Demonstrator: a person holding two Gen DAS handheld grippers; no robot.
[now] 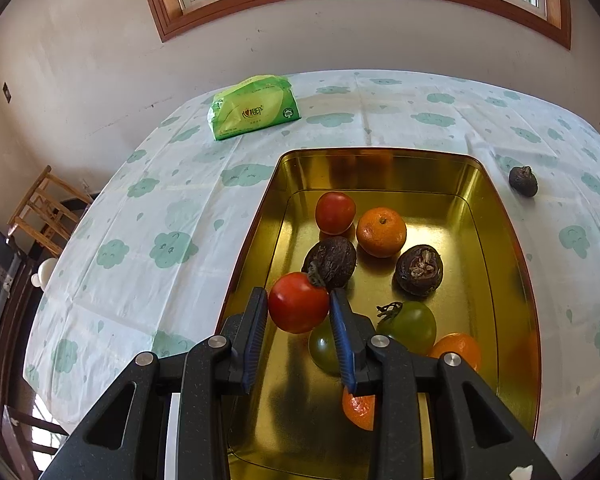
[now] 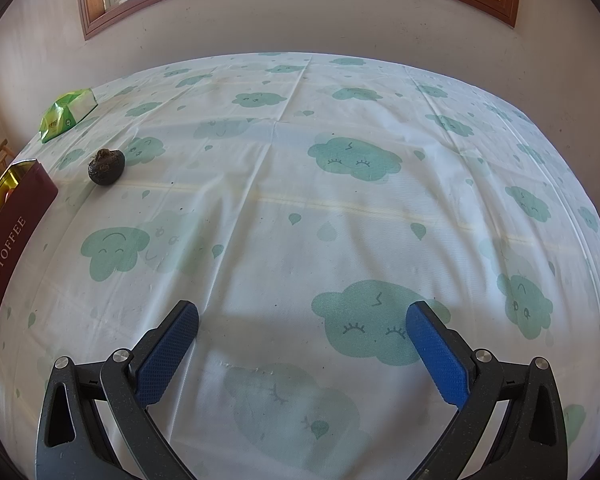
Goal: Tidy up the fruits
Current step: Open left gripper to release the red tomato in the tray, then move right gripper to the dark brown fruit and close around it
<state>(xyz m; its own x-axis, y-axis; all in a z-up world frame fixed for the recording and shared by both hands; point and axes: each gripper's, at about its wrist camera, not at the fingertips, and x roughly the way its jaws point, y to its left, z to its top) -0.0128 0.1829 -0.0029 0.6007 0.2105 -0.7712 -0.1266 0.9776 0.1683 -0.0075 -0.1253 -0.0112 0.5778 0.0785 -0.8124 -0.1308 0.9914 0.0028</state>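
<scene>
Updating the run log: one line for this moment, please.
left gripper: shut on round red tomato | above gold metal tin | right gripper: open, empty | dark brown water chestnut outside tin

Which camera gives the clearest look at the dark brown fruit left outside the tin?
The right wrist view: the dark brown fruit sits unobstructed on the tablecloth, beside the tin, stem end visible. The left wrist view shows it small and shadowed, past the tin's far right corner.

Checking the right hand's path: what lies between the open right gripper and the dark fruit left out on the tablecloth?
Nothing: in the right wrist view only bare tablecloth lies between the right gripper and the dark fruit.
</scene>
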